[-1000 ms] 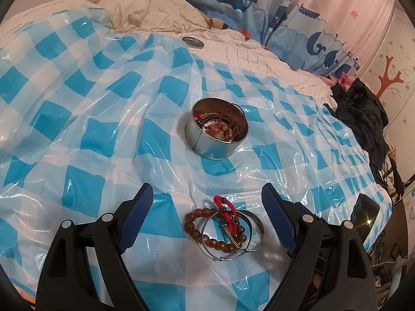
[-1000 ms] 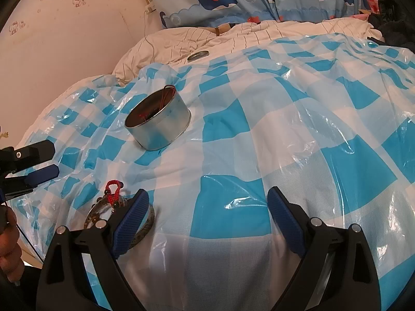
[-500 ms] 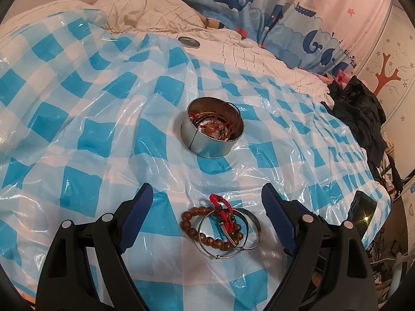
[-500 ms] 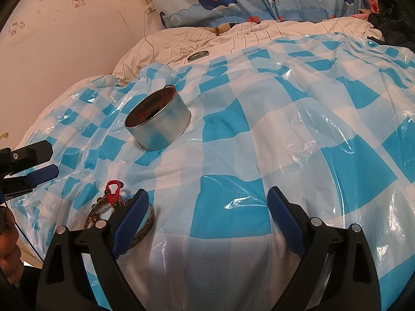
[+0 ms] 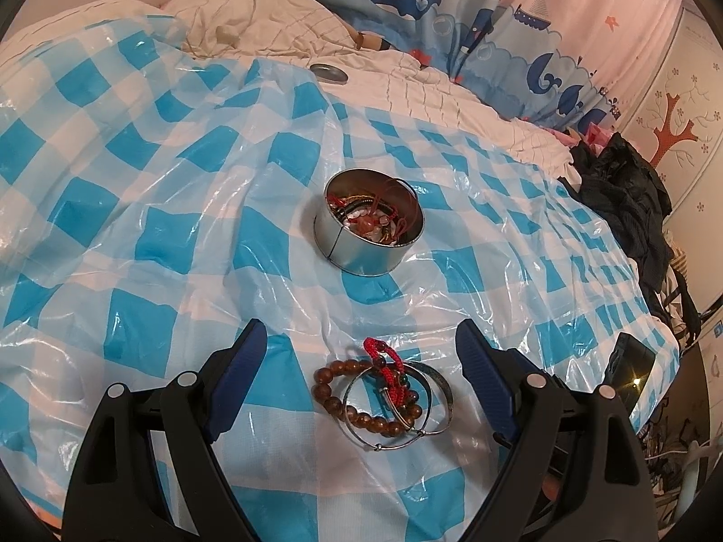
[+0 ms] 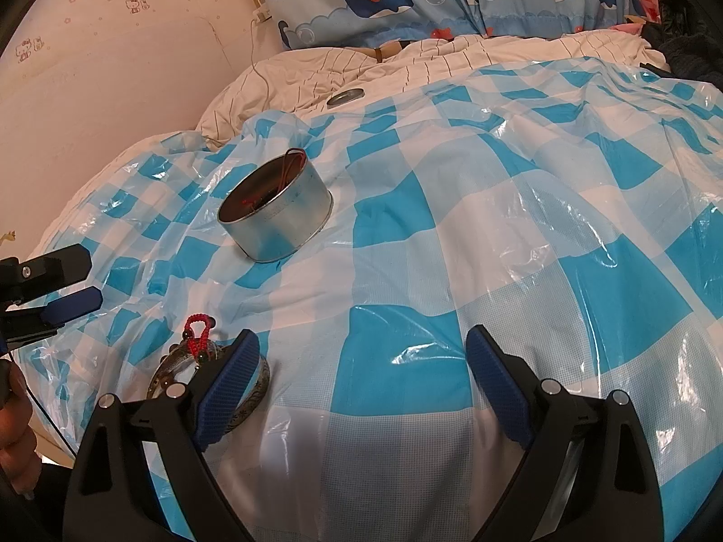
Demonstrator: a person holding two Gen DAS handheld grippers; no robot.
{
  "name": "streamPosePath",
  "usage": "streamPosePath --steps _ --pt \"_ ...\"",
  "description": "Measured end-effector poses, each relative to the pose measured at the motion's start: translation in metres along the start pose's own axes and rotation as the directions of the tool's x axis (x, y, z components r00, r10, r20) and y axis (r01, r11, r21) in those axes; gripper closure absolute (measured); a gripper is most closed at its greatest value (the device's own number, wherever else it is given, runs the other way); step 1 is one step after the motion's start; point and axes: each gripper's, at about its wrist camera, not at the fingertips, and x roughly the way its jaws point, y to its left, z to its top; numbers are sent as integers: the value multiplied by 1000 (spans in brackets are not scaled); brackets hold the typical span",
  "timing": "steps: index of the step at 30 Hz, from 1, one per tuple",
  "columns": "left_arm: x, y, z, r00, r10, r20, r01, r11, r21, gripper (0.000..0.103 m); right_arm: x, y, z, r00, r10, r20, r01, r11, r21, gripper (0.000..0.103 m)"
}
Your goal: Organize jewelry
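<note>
The left gripper (image 5: 357,352) is held wide open and empty above a small pile near the front edge of the checked plastic sheet (image 5: 135,244): a brown bead bracelet (image 5: 334,402), thin metal bangles (image 5: 397,411) and a red knotted cord (image 5: 384,357), overlapping. One piece is best pinched low at its rim, since the slick, crinkled sheet may slide, then carried to the round metal tin (image 5: 368,226) mid-sheet. The right gripper (image 6: 361,370) is likewise open, holding nothing.
</note>
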Motion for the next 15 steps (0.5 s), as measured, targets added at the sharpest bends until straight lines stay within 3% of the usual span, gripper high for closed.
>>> streamPosePath --steps 15 --pt "0 -1 0 1000 -1 -1 1 1000 1 22 -1 -2 0 1000 1 0 -1 1000 0 14"
